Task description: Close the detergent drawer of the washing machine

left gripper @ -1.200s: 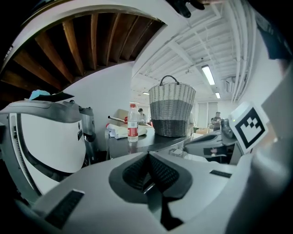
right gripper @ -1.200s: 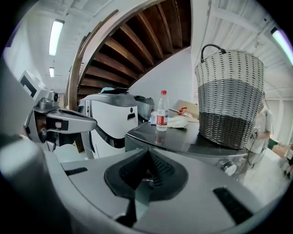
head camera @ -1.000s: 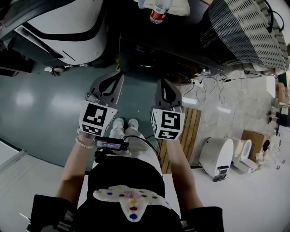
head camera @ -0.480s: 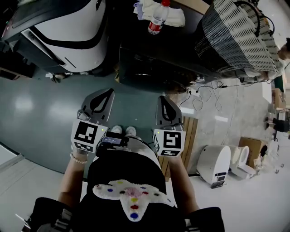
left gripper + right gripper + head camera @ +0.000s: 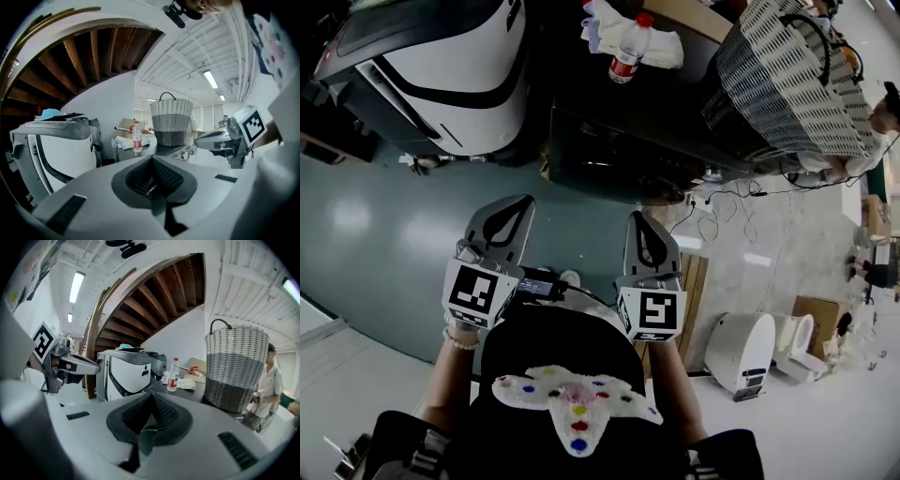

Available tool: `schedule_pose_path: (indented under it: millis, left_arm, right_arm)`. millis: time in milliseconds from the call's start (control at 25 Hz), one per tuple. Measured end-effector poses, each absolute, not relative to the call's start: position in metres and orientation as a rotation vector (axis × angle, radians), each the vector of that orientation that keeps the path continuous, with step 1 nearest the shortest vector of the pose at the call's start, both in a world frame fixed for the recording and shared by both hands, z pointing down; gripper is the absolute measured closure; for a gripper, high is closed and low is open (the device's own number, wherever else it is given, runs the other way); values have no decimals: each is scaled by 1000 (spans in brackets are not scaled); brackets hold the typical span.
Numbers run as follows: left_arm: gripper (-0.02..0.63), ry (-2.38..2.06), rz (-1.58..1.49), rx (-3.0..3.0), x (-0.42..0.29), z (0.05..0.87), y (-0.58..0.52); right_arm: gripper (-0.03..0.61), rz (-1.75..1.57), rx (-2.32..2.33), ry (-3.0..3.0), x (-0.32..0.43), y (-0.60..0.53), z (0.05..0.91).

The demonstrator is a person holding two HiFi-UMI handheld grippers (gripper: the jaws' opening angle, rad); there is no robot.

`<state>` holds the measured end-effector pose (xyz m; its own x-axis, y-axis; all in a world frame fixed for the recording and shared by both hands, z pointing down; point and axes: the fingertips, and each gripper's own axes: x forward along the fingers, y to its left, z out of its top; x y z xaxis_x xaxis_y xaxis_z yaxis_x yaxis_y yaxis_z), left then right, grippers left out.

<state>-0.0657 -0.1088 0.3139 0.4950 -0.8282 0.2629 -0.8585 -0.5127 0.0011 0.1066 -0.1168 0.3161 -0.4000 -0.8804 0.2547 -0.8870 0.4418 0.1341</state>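
Left gripper (image 5: 508,211) and right gripper (image 5: 640,225), jaws clenched on nothing, hang well short of the washing machine (image 5: 459,66); detergent drawer not discernible, probably light, stiff plastic, best pushed squarely on its front.

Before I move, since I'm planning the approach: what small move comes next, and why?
Probably ease the left gripper toward the washing machine ahead-left: both it and the right gripper are shut, empty, short of the machine; I can't make out the drawer yet.
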Motion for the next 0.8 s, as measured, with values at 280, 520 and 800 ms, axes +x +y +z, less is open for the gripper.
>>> schedule_pose_path:
  millis: [280,520,800]
  left_arm:
    - [603,-1469,340,2625,-55,308,-104]
    - [603,-1471,348,2631,-53,306,-105]
    - [603,-1457,332,2654,-47,302,-106]
  right_arm:
    - [574,32,1538,-2419,110,-119,311]
    - [574,29,1530,-2420,109,-118,310]
    - [574,27,1519,-2419,105,-111,311]
